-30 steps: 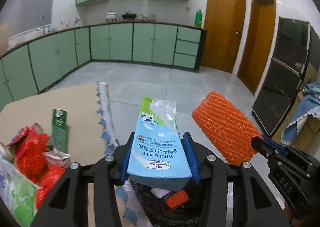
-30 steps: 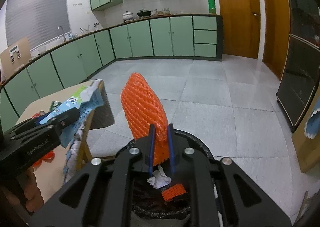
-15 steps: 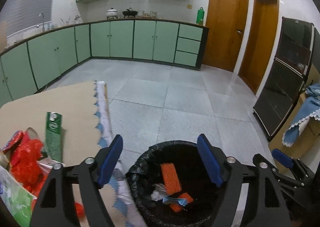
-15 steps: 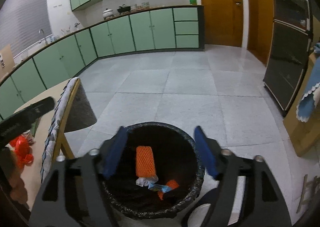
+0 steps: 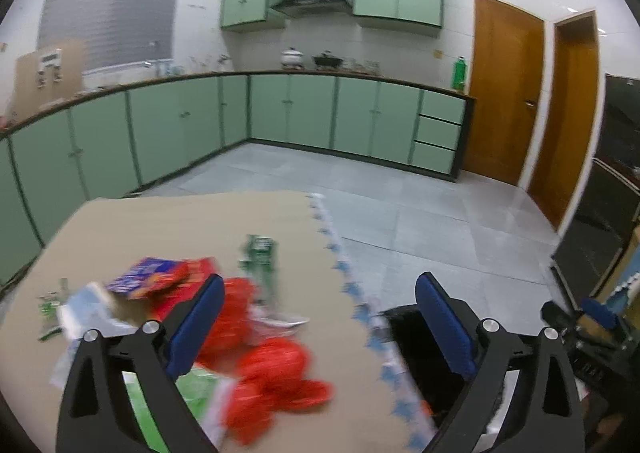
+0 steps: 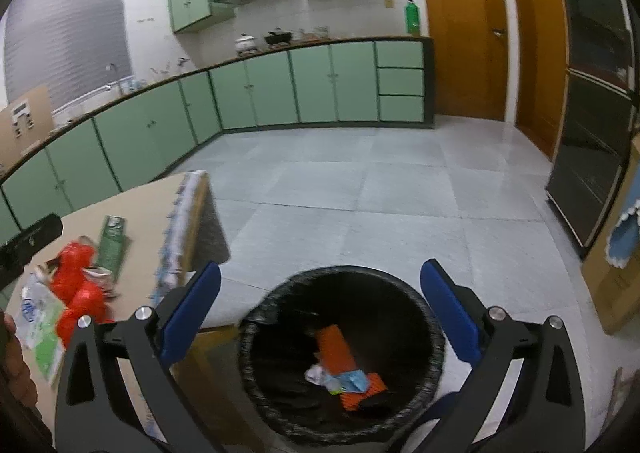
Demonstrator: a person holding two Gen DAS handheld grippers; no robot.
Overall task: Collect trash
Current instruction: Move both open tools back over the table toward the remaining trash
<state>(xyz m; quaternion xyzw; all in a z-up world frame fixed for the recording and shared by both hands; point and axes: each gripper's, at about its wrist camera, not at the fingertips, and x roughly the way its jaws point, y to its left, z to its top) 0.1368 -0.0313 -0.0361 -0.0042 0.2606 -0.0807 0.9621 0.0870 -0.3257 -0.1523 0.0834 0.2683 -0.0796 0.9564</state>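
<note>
On the table [image 5: 168, 221], left of the bin [image 6: 420, 293], lies the trash: a box [image 5: 150, 278], red bags [image 5: 276, 369], a green wrapper [image 5: 262, 253]. All look light and crushable; the bags would pinch best at a bunched fold. The left gripper [image 5: 320, 317] is opening, nothing between its jaws. The right gripper [image 6: 320, 309], over the bin, is likewise opening with nothing held.

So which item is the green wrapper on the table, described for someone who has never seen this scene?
Start at the tan table left of the black bin. Among the litter heaped there, the green wrapper is the narrow, flat, dark green strip lying farthest back, just beyond the crumpled red plastic, the only long green piece.
</note>
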